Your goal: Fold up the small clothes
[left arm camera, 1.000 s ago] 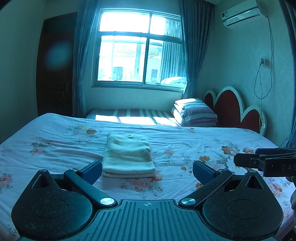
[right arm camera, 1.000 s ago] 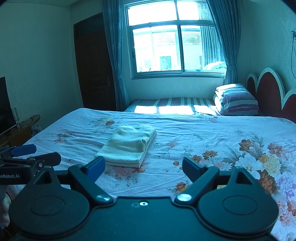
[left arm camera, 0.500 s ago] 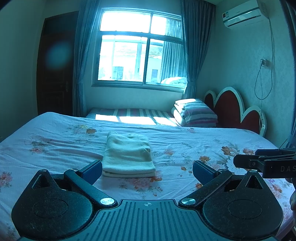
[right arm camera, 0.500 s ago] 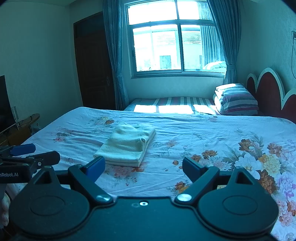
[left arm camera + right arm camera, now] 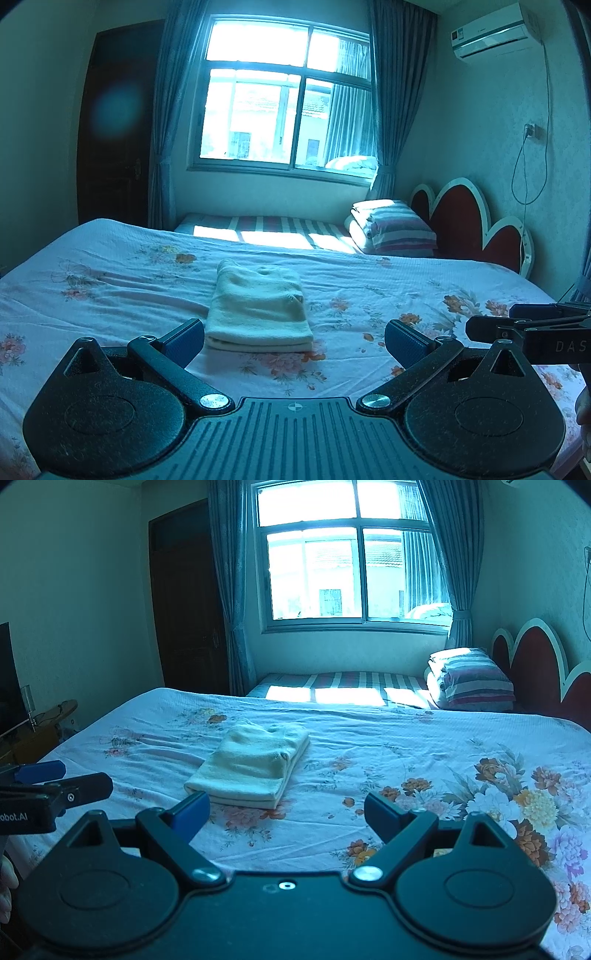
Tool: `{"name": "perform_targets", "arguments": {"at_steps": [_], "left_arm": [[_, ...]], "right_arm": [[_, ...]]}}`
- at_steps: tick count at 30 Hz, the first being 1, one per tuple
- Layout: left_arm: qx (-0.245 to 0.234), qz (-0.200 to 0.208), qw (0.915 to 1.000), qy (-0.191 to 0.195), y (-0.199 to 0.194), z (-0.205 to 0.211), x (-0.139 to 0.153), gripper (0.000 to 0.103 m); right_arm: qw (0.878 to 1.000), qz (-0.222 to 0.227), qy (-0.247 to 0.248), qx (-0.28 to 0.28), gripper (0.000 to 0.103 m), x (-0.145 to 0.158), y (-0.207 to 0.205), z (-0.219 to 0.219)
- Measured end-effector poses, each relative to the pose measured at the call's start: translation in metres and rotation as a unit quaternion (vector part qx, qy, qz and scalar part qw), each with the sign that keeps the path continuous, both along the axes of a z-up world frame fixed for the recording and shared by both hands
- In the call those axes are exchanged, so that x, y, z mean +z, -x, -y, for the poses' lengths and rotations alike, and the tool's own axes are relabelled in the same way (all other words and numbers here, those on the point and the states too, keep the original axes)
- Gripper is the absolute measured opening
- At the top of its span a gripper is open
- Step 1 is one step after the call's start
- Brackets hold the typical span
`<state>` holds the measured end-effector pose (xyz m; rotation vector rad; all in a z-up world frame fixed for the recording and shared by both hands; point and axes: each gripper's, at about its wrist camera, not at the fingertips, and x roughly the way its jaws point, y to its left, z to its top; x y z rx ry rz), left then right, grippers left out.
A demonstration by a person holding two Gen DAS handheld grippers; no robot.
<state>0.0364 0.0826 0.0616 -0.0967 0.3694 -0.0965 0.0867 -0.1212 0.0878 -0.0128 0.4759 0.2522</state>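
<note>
A: Your left gripper (image 5: 294, 338) and right gripper (image 5: 287, 810): what state are the fingers in?

B: Both wide, nothing between them, above the near edge of the bed (image 5: 369, 295).

A: And the garment?

B: The cream folded garment (image 5: 256, 310) lies mid-bed, just past your fingertips. A striped pillow (image 5: 472, 679) sits beyond it.
</note>
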Motion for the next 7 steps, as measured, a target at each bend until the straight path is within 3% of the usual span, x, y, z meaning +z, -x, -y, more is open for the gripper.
{"name": "perform_targets", "arguments": {"at_steps": [7], "left_arm": [[0.0, 0.001, 1.0, -0.002, 0.0022, 0.0008, 0.0033, 0.103]], "right_arm": [[1.0, -0.001, 0.005, 0.005, 0.09, -0.0018, 0.0009, -0.0024]]}}
